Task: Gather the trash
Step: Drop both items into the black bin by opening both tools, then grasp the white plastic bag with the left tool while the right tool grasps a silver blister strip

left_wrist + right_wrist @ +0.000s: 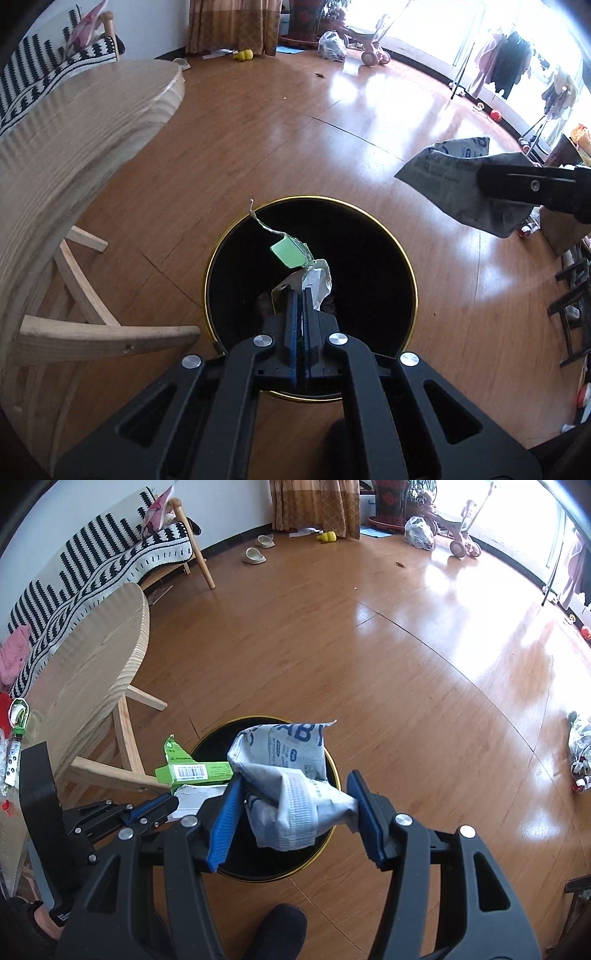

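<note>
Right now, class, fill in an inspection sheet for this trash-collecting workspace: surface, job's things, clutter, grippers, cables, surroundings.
Surface: glossy wooden floor; round wooden table beside the bin.
Job's things: black bin with gold rim; green carton; crumpled wipes pack.
Clutter: slippers, yellow toy, plastic bag.
Grippers: left gripper shut on the carton over the bin; right gripper shut on the pack.
Cables: nothing seen.
Surroundings: striped sofa, curtain, tricycle.
</note>
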The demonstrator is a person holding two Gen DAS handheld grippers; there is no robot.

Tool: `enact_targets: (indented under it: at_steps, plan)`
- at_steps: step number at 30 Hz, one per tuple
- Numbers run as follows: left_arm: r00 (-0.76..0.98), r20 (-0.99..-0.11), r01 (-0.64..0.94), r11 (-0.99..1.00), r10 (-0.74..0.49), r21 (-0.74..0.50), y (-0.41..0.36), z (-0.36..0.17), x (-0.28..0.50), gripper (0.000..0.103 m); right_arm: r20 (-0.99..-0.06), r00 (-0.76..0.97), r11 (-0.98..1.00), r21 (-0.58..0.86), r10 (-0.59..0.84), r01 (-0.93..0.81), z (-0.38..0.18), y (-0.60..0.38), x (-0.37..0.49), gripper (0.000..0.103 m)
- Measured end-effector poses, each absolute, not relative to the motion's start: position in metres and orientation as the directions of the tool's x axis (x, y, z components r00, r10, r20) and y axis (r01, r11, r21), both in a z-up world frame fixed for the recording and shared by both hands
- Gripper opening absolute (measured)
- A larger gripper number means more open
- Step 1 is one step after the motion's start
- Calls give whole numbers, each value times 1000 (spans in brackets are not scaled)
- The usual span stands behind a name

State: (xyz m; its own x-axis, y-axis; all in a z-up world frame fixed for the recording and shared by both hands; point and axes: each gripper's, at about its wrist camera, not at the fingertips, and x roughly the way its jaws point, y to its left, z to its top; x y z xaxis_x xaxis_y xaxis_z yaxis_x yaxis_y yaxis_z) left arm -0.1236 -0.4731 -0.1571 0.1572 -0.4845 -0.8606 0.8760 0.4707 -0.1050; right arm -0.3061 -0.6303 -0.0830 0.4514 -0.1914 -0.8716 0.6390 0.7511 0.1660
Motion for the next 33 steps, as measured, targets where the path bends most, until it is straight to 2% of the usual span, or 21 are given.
enact_targets:
  at_steps: [9,10,12,14,15,17,25,33]
  plan:
    - [123,-856,885,446,-503,-135,-477,-156,-124,3,-874,444,740,165,-197,652,-86,-630,-306,56]
    - [120,-857,887,442,-501,-134,-477,-156,-124,10,-874,444,738,165,-197,654,-86,-630,-306,56]
    - [119,-863,888,442,-491,-129,-478,-157,-126,52,-874,445,734,170,-196,657,-86,-631,-307,56]
    - [130,-855,886,445,-503,-128,-476,-154,-127,73,-874,446,733,172,-194,658,-86,-629,-306,56]
    - [137,-849,888,444,-509,-123,-475,-153,-127,76,-874,445,734,172,-194,657,-86,-629,-306,56]
    - [144,-852,892,440,-504,-109,-474,-151,-129,80,-874,446,737,172,-191,653,-87,-629,-306,56]
    - [149,-841,896,430,-519,-107,-463,-138,-131,82,-881,443,741,187,-163,645,-90,-631,-300,56]
    - [171,-800,889,440,-575,-126,-428,-92,-129,86,-922,382,710,228,-63,666,-128,-636,-275,57]
